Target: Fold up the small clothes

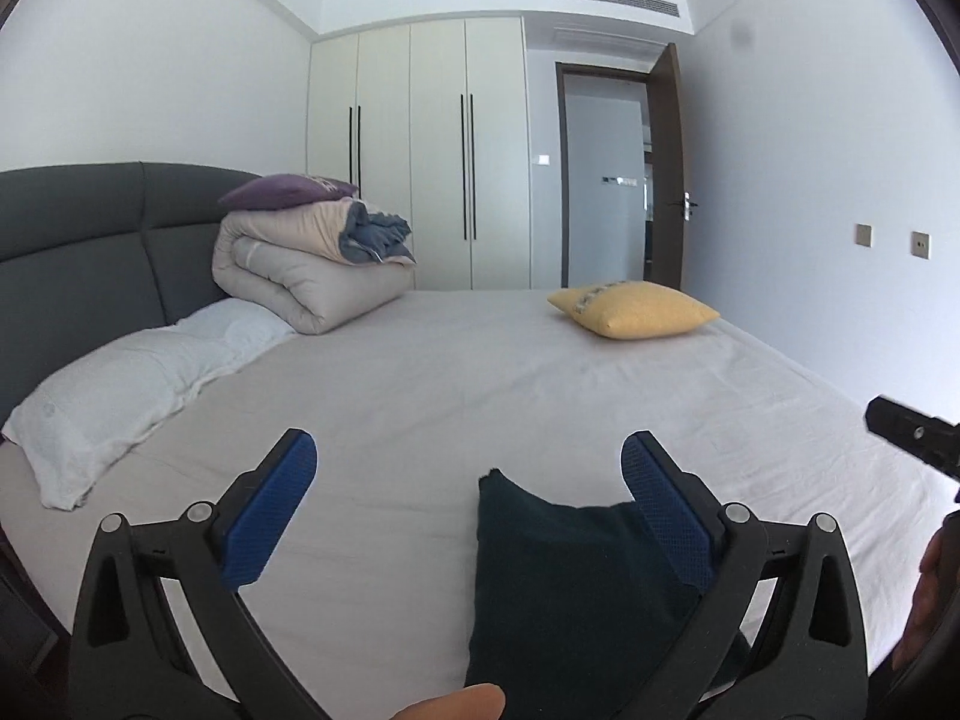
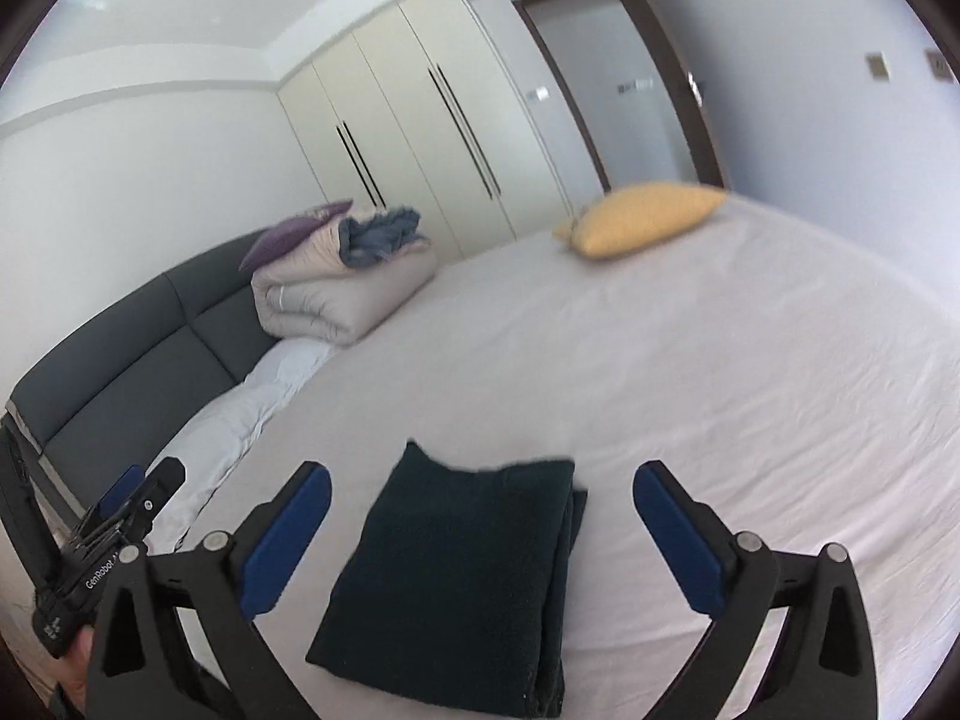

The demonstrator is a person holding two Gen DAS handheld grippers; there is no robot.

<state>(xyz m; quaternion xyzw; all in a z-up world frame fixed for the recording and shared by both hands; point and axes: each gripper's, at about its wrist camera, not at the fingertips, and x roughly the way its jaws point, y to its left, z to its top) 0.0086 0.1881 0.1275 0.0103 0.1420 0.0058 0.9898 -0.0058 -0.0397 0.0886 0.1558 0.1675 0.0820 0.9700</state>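
A dark green folded cloth lies flat on the pale bed sheet, near the front edge. In the left wrist view the cloth sits under the right finger. My left gripper is open and empty above the cloth's left side; it also shows at the left edge of the right wrist view. My right gripper is open and empty, its blue pads on either side of the cloth, above it. Its tip shows at the right edge of the left wrist view.
A yellow cushion lies at the far right of the bed. A rolled beige duvet with a purple pillow on top sits by the grey headboard. White pillows lie at the left. Wardrobes and a door stand behind.
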